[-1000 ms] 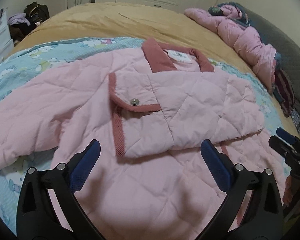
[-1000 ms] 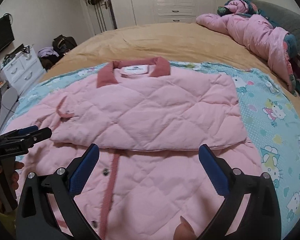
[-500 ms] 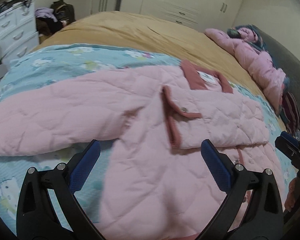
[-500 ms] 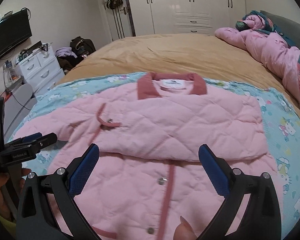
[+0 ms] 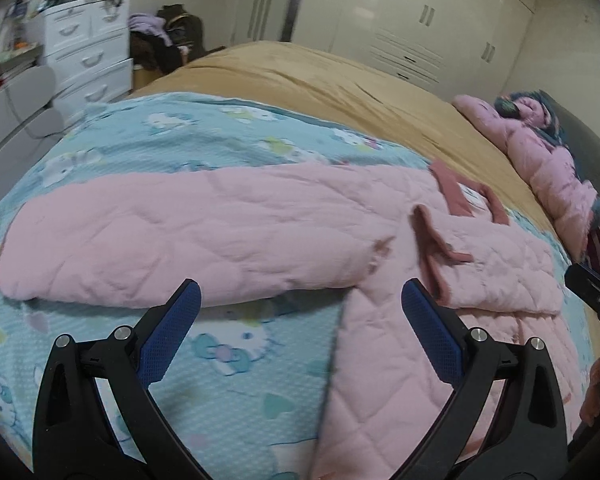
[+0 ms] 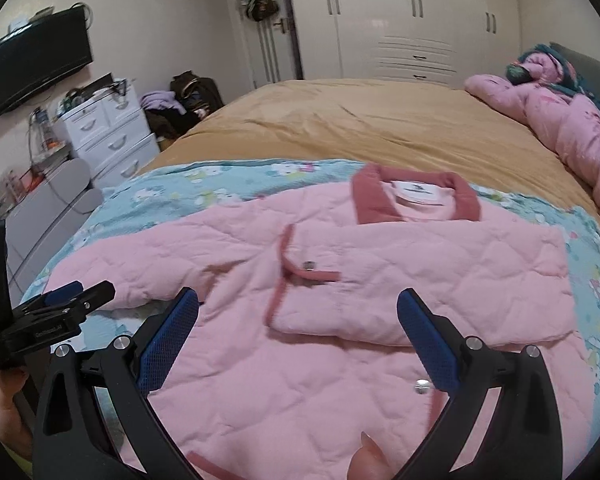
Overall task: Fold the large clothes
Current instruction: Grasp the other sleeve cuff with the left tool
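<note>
A pink quilted jacket (image 6: 340, 320) with a dark pink collar (image 6: 416, 196) lies on a blue cartoon-print blanket (image 5: 180, 152). Its right sleeve is folded across the chest. Its left sleeve (image 5: 180, 236) stretches out flat to the left. My left gripper (image 5: 300, 316) is open and empty, just above the blanket below that sleeve. It also shows at the left edge of the right wrist view (image 6: 68, 300). My right gripper (image 6: 298, 320) is open and empty above the jacket's lower front.
The bed has a tan cover (image 6: 360, 120) behind the blanket. A pink bundle of bedding (image 6: 560, 120) lies at the far right. White drawers (image 6: 112, 132) and a grey unit (image 6: 44, 216) stand left of the bed. White wardrobes (image 6: 400, 20) line the back wall.
My left gripper has swung left, from above the folded chest to the outstretched left sleeve. My right gripper has drifted left over the jacket. Both stay open.
</note>
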